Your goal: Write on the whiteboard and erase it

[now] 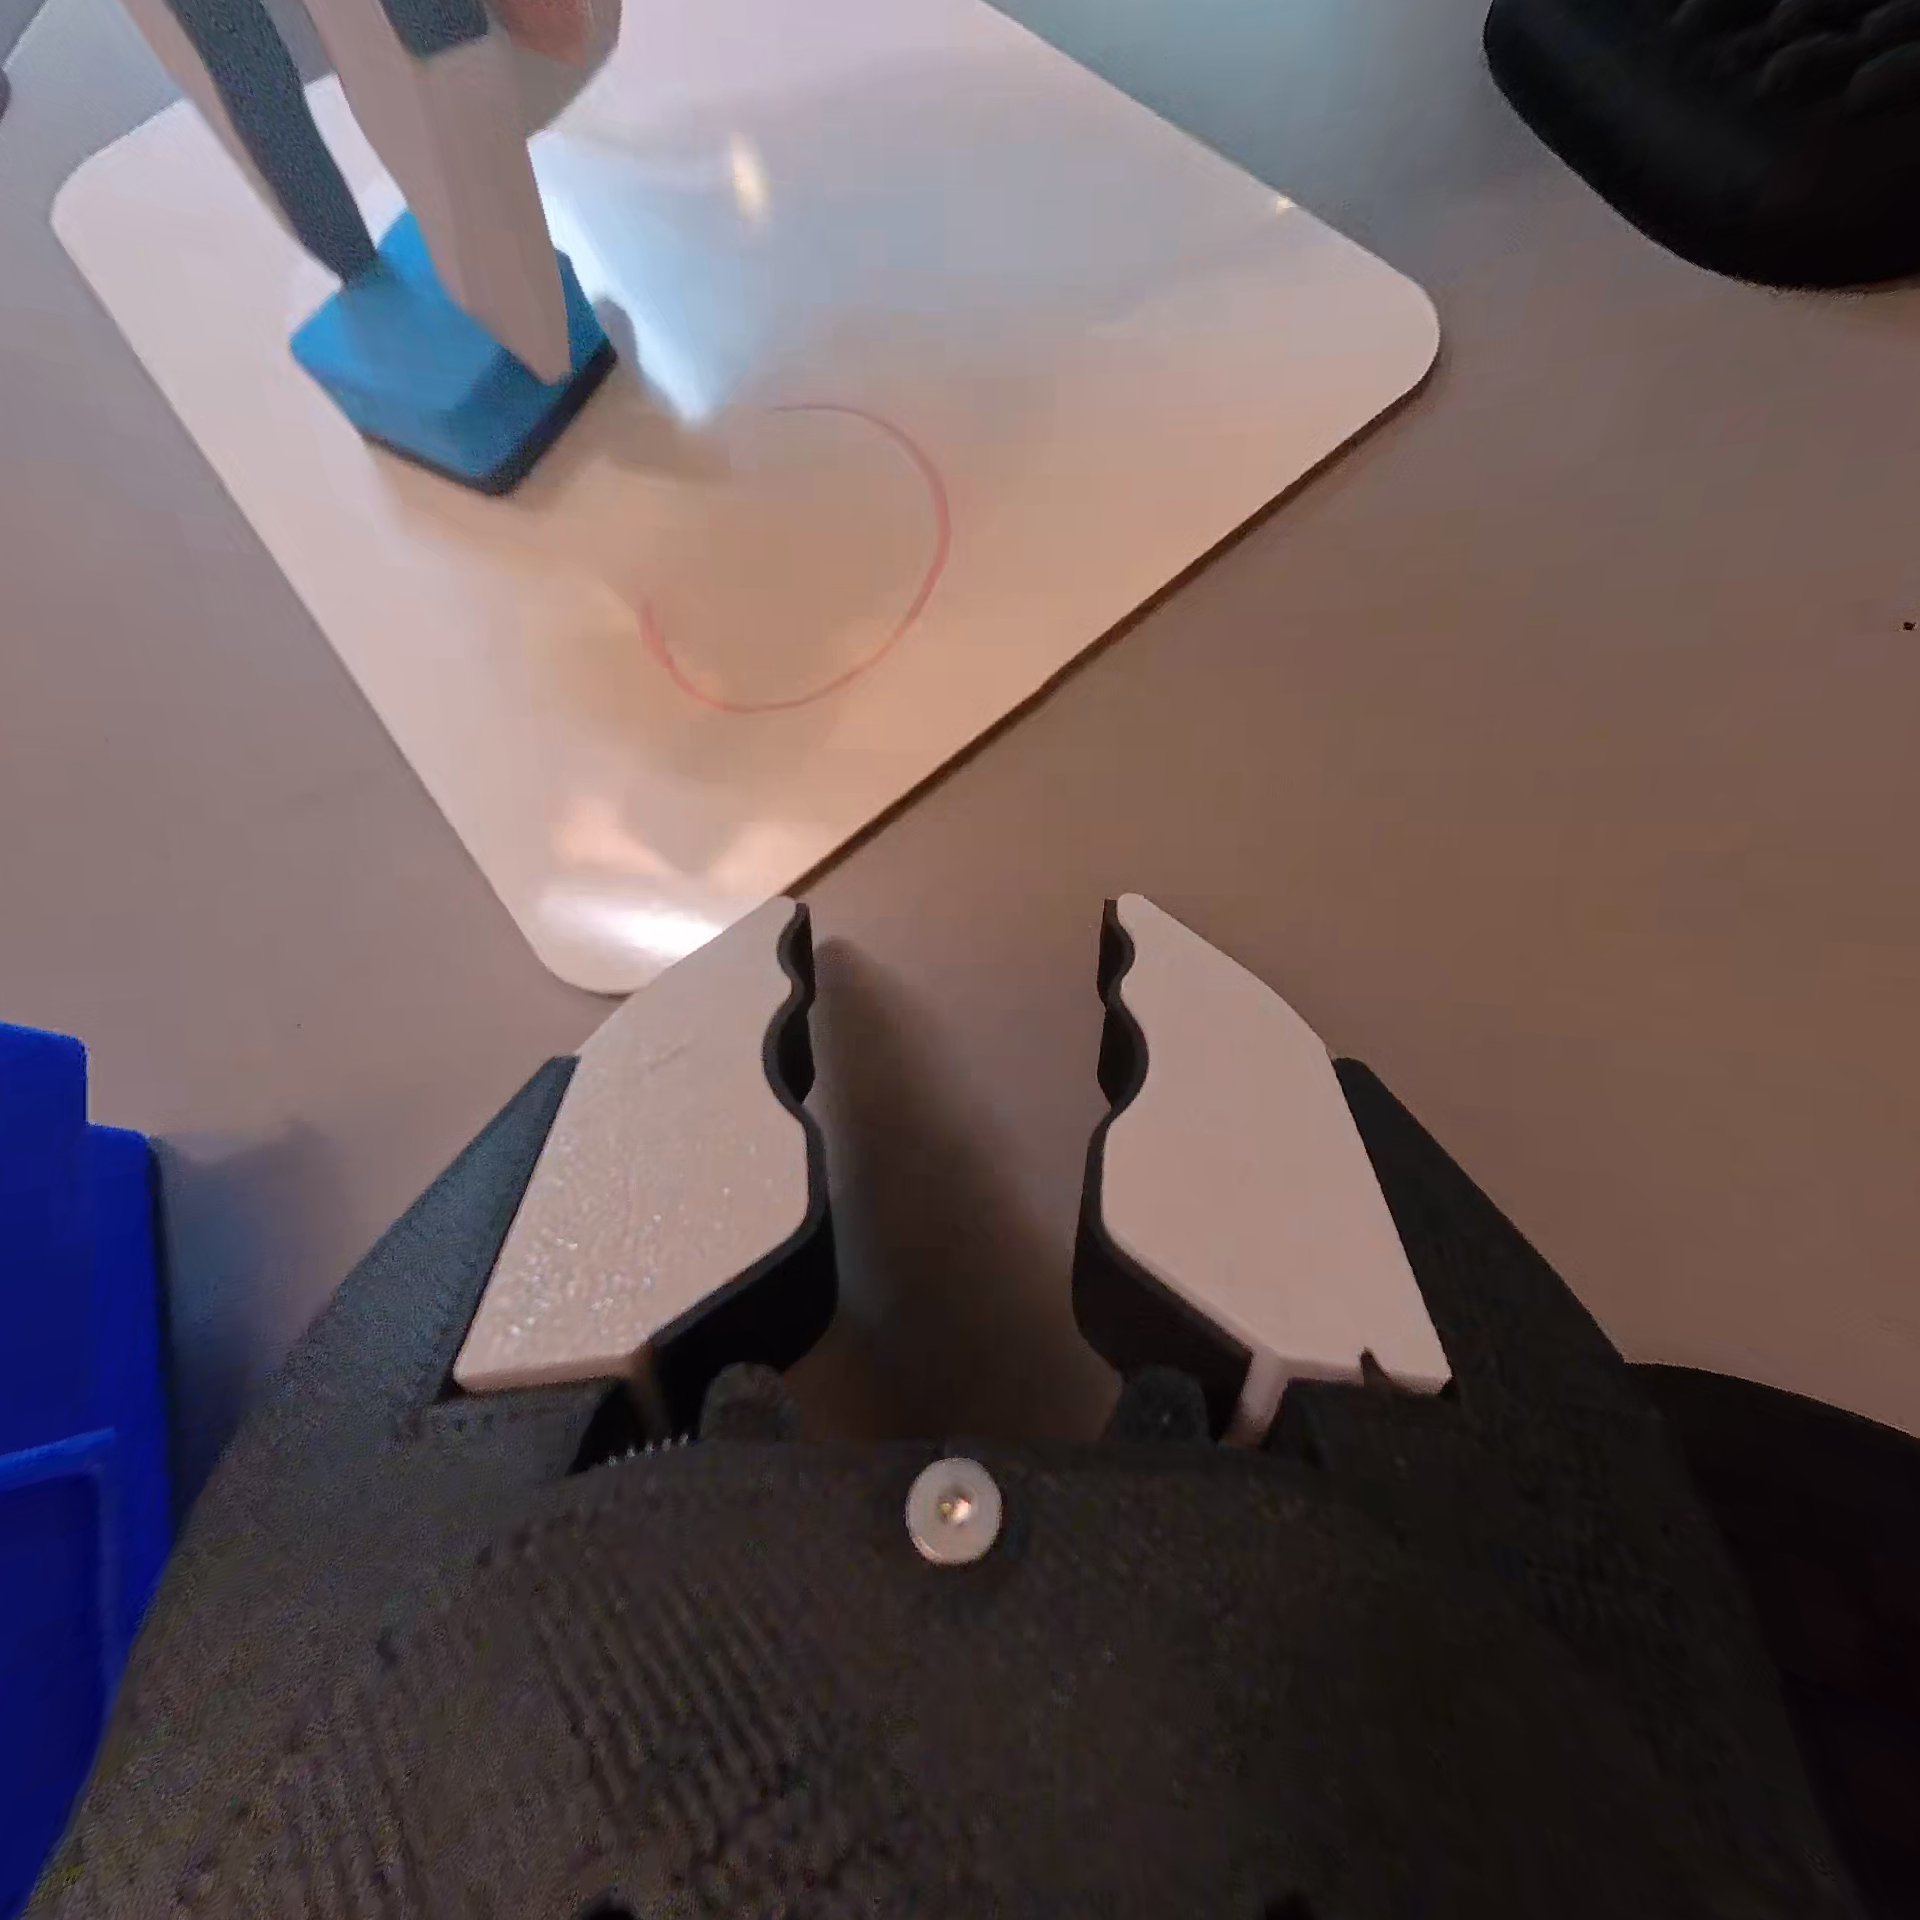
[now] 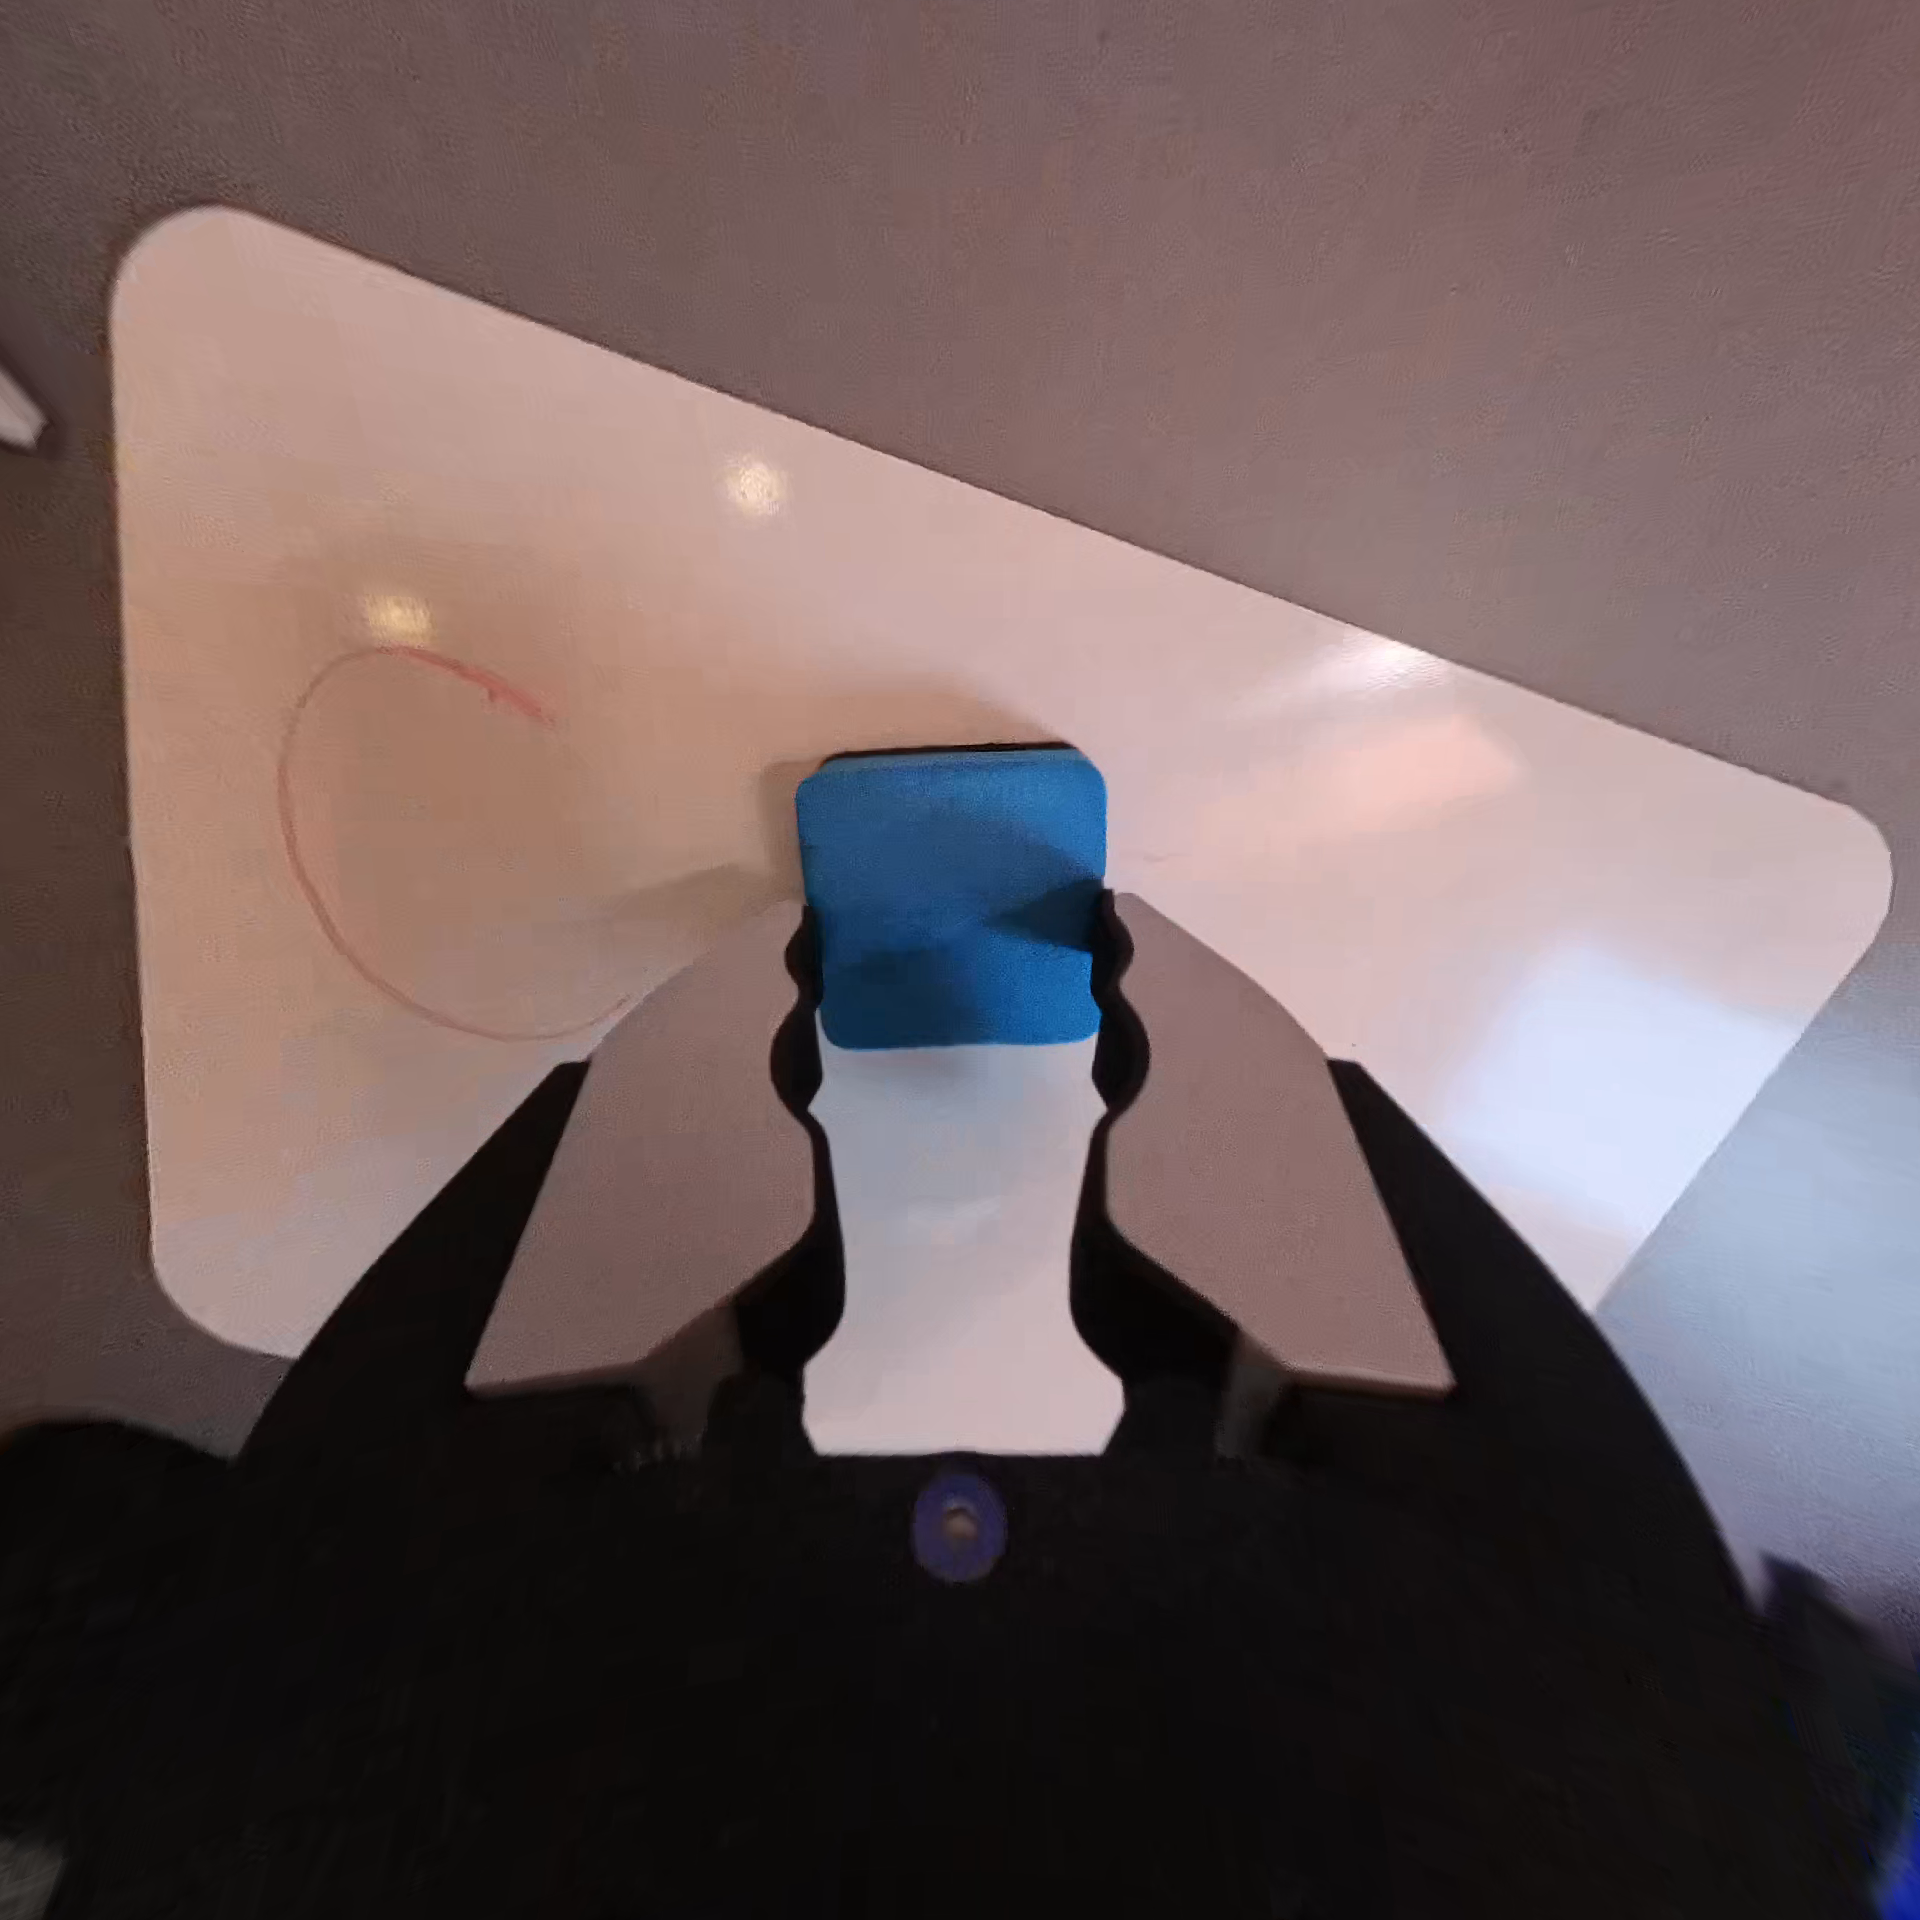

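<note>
The whiteboard [image 1: 1039, 343] is laid flat on the grey table [image 1: 1455, 779], and every place below is given relative to it. A blue eraser [image 2: 951, 894], square with rounded corners and a dark underside, is pressed flat on the whiteboard's surface, roughly at its middle in the right wrist view. The eraser is clenched between the 2 fingers of the right claw [image 2: 954, 914], whose tips are seen touching its left and right edges; the same claw [image 1: 457, 312] is shown in the left wrist view coming down onto the eraser [image 1: 447, 384] from above.

A thin red line [image 1: 894, 540] is drawn on the whiteboard as an incomplete loop, with a gap on the side nearest the eraser. In the right wrist view the red line [image 2: 301, 831] is found to the left of the eraser, apart from it.

The left claw [image 1: 954, 935] is held off the whiteboard, just beside its near rounded corner, over bare table. Its fingers are parted and nothing is gripped between them. A bright blue container [image 1: 62, 1351] is seen at the left edge of that view, off the whiteboard, only partly visible. A black object [image 1: 1714, 125] is seen past the whiteboard's far right side, on the table; what it is cannot be told.
</note>
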